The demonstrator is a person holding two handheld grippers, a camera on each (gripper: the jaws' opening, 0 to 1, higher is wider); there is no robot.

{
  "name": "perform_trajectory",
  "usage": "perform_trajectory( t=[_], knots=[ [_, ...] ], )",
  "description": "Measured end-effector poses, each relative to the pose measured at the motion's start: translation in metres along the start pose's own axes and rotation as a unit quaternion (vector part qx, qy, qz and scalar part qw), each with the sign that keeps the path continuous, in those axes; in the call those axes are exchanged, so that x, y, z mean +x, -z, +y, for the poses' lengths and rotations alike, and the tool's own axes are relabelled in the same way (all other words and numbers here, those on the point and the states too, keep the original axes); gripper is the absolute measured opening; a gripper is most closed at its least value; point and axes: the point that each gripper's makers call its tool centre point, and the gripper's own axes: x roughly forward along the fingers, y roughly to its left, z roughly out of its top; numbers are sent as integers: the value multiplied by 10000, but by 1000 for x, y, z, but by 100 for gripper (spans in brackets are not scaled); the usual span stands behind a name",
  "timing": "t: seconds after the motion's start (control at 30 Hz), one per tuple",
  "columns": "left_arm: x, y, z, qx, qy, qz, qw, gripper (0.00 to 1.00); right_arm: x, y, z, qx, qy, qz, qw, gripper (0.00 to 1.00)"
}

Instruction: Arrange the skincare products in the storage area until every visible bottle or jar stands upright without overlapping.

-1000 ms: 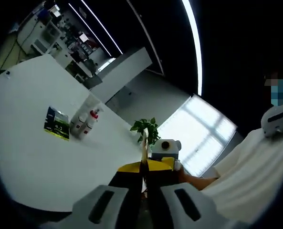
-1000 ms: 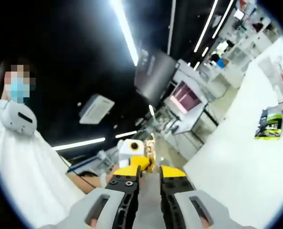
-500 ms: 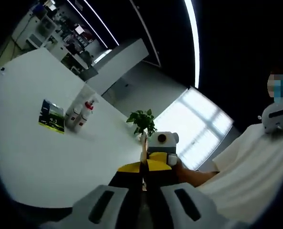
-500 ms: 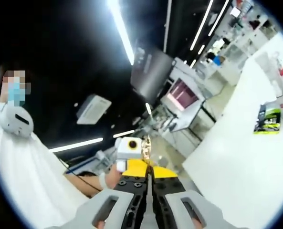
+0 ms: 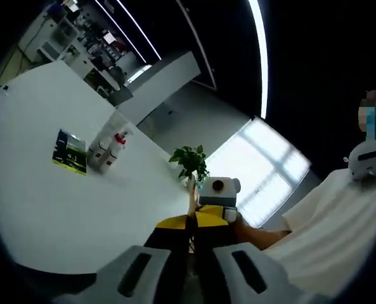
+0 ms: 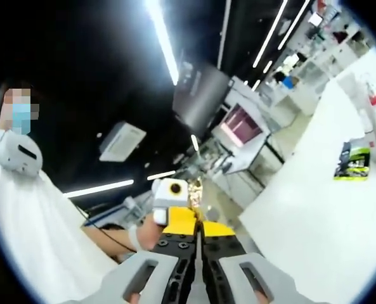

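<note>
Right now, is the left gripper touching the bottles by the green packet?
Apart. The left gripper view shows the left gripper shut near the table edge, with bare white tabletop between it and the bottles beside the green packet.

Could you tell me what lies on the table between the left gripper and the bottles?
Only bare white table lies between the left gripper and the bottles in the left gripper view.

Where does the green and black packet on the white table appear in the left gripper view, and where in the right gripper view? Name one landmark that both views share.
Left gripper view: the green and black packet lies left of centre on the white table.
Right gripper view: the packet lies near the right edge, on the table.
Shared landmark: the bottle with the red top, standing just beyond the packet.
</note>
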Motion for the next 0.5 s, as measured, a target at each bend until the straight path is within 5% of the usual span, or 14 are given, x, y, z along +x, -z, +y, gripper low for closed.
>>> perform_trajectory(
  t=[0.5],
  knots=[
    [3,3,0,-93,-1,79,9999,0,-3,2,-3,154,-36,-33,9999,0]
  ],
)
